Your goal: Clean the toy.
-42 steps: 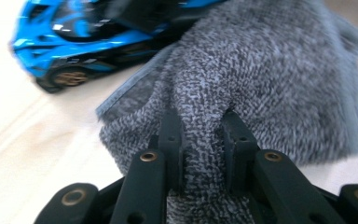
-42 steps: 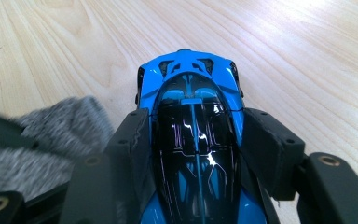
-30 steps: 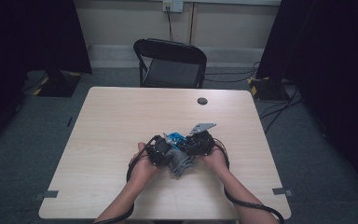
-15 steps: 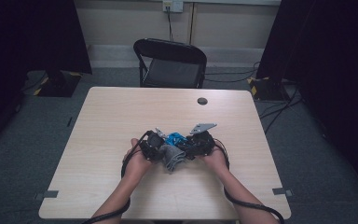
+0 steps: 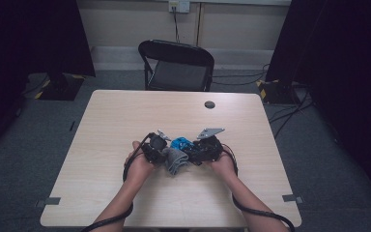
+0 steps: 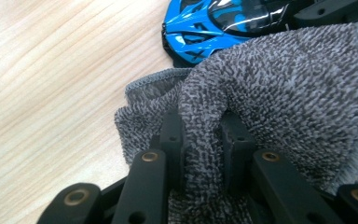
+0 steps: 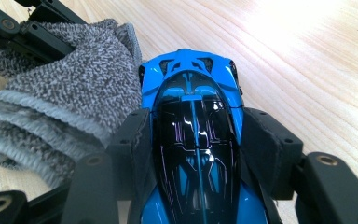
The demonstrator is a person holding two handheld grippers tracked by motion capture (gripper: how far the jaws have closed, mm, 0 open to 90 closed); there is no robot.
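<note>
A blue and black toy car (image 7: 193, 126) sits between the jaws of my right gripper (image 7: 196, 154), which is shut on its sides. In the high view the toy car (image 5: 181, 143) is at the table's middle, with the right gripper (image 5: 193, 152) coming from the right. A grey cloth (image 6: 279, 98) is bunched in my left gripper (image 6: 203, 140), whose pads pinch a fold of it. The grey cloth (image 7: 60, 107) lies against the car's left flank in the right gripper view. In the high view the left gripper (image 5: 163, 154) holds the grey cloth (image 5: 175, 161) beside the car.
The wooden table (image 5: 125, 116) has a small dark disc (image 5: 209, 104) near its far edge. A black folding chair (image 5: 178, 65) stands behind the table. Cables trail from both grippers past the person's forearms (image 5: 125, 198).
The left gripper with the cloth has shifted a little to the left and away from the near edge. The right gripper and the car have kept still.
</note>
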